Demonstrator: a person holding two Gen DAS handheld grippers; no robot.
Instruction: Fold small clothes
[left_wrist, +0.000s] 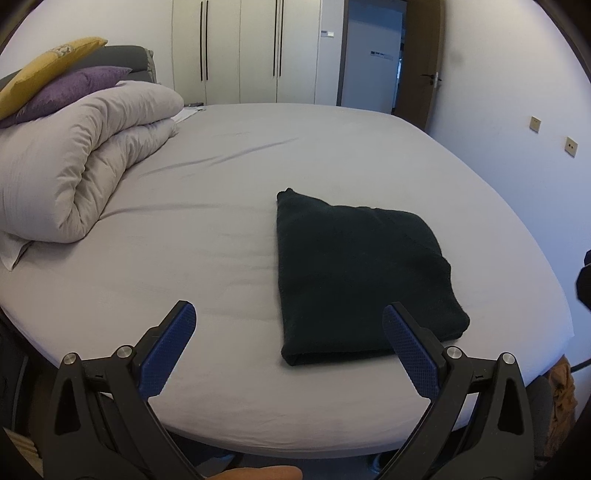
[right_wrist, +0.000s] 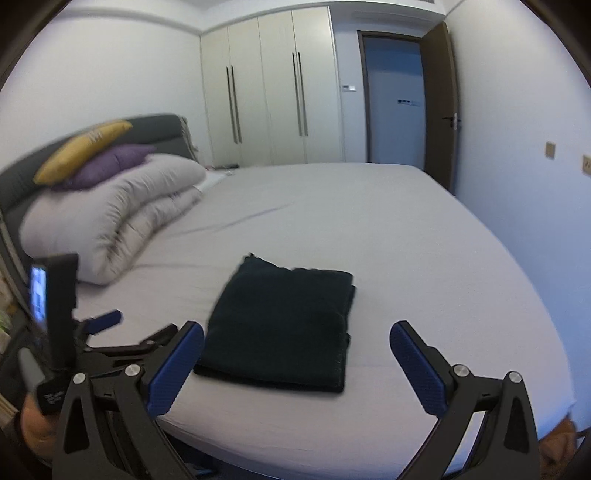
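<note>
A dark garment (left_wrist: 354, 277) lies folded into a flat rectangle on the grey bed sheet (left_wrist: 221, 184), near the bed's front edge. My left gripper (left_wrist: 290, 314) hangs open just in front of it, with nothing between its blue pads (left_wrist: 173, 343). The right wrist view shows the same folded garment (right_wrist: 284, 325) ahead of my right gripper (right_wrist: 297, 334), which stands wide open and empty above the bed's edge. At the left of that view, the left gripper's body (right_wrist: 62, 314) and the hand holding it show. Neither gripper touches the cloth.
A rolled pale duvet (left_wrist: 85, 158) with a purple pillow (left_wrist: 70, 92) and a yellow pillow (left_wrist: 48, 70) lies at the bed's left, against a dark headboard. Wardrobe doors (right_wrist: 269, 92) and an open door (right_wrist: 395, 99) stand behind the bed. A wall runs along the right.
</note>
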